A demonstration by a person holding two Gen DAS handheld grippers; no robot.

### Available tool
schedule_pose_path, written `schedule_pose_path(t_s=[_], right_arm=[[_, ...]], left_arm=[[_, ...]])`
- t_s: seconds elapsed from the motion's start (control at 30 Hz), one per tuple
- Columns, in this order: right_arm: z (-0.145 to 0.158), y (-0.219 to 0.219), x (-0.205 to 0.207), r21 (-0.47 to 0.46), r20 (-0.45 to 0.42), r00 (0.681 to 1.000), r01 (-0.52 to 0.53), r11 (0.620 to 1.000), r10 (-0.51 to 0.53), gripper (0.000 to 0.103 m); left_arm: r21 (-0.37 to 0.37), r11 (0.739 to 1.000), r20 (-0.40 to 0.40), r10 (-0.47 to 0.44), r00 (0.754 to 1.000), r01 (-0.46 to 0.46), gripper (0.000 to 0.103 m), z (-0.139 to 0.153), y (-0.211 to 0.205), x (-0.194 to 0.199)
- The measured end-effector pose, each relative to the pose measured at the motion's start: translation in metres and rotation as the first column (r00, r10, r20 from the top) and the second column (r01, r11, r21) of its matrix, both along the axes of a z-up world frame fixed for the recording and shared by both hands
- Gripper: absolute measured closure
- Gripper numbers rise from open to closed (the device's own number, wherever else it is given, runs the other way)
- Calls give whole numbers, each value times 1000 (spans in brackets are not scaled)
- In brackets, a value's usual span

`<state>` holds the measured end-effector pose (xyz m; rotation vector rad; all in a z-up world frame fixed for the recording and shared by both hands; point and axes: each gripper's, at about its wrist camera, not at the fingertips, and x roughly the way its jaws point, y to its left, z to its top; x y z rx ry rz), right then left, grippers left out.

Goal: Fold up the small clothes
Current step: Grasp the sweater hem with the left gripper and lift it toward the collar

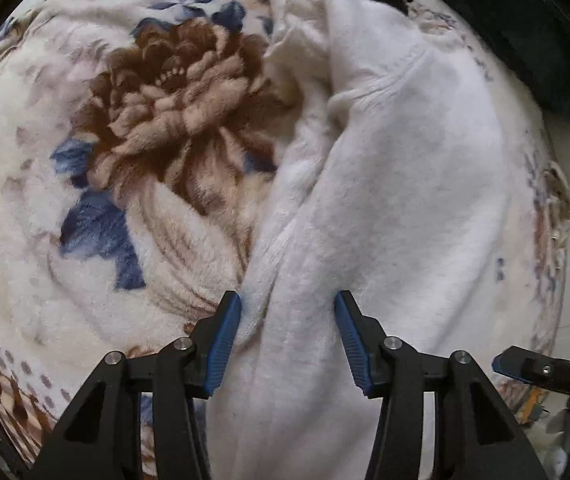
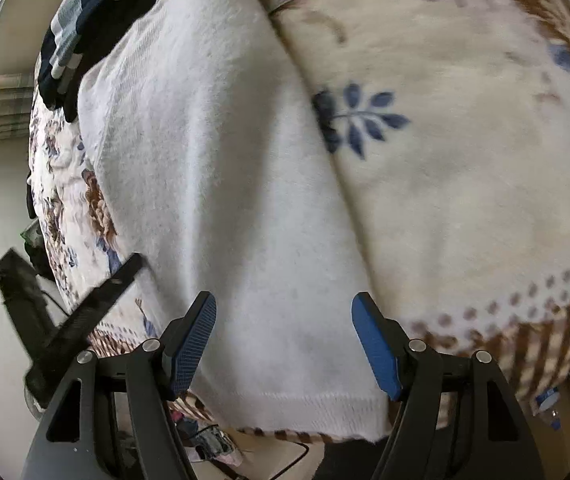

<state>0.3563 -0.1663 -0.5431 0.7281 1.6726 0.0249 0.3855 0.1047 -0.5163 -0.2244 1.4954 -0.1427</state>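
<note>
So we've got a white fuzzy sweater (image 1: pixel 397 184) lying on a floral fleece blanket (image 1: pixel 133 152), stretched out lengthwise with its ribbed hem (image 2: pixel 309 404) at the near edge in the right wrist view. Our left claw (image 1: pixel 288 344) hangs over the bunched, creased side of the sweater, jaws apart, with nothing pinched as far as we can see. Our right claw (image 2: pixel 284 346) sits above the hem end, jaws wide apart, white knit showing between them but not gripped. Some dark clothes with striped bits (image 2: pixel 85 36) are piled at the sweater's far end.
</note>
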Motion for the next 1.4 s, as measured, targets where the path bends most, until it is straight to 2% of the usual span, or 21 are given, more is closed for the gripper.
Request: schedule_pose_path(t_s=[0.07,0.13,0.27,0.33,0.47,0.57,0.63,0.7,0.8,0.87,0.9,0.93,0.97,1.0,1.07,1.13,1.2,1.27,1.37,1.4], right_arm=[[-8,13,5,12,-5,1000,-28,1000,29,30],[-14,22,10,16,-5,998,-59,998,59,30],[-31,37,18,33,-20,991,-129,991,130,30],[-34,46,23,39,-25,989,-148,988,149,30],[-36,51,27,64,-33,982,-182,981,184,30],[-39,55,29,87,-35,977,-208,974,211,30],[-44,53,26,92,-49,972,-224,970,229,30],[-53,55,23,83,-74,965,-244,966,250,30],[-62,52,17,-25,-98,949,-303,953,300,30],[-70,46,13,-99,-135,939,-331,939,317,30],[-74,43,12,-84,-148,940,-322,943,308,30],[-77,35,11,-38,-165,948,-282,959,272,30],[-77,30,11,-15,-170,954,-252,968,246,30],[-74,26,13,0,-166,960,-230,973,227,30],[-59,18,23,3,-128,971,-202,979,201,30],[-45,12,37,15,-86,982,-168,986,168,30],[-34,12,52,25,-54,987,-147,989,148,30],[-26,15,73,23,-15,990,-142,990,142,30],[-25,24,104,-14,18,988,-152,988,152,30],[-26,24,115,-18,19,989,-148,989,149,30]], left_arm=[[-3,1000,10,7,1000,-7,89,0,1,-5],[23,1000,30,6,1000,-7,94,4,0,-10],[40,998,23,43,999,-44,93,11,8,-16],[-28,995,-3,100,995,-100,89,18,16,-21],[-70,987,-13,141,990,-142,84,35,26,-46],[-5,995,-47,101,994,-101,84,26,15,-63],[99,992,-68,82,994,-75,84,7,10,-71],[156,984,-80,96,992,-83,84,-5,14,-74],[143,976,-98,179,979,-164,81,-12,29,-72],[133,976,-105,186,977,-172,81,-1,31,-68],[126,978,-96,181,979,-168,81,12,29,-65],[116,979,-77,176,981,-166,78,25,30,-60],[111,980,-60,175,983,-168,68,37,30,-57],[97,979,-25,181,983,-178,62,54,29,-49],[40,977,42,209,977,-211,45,80,24,-29],[-22,972,109,235,966,-234,43,95,23,2],[-69,968,140,250,958,-243,43,94,21,36],[-101,966,166,252,953,-238,43,80,16,80],[-114,969,124,233,965,-220,43,37,-6,134],[-141,970,106,212,971,-197,43,25,-9,148]])
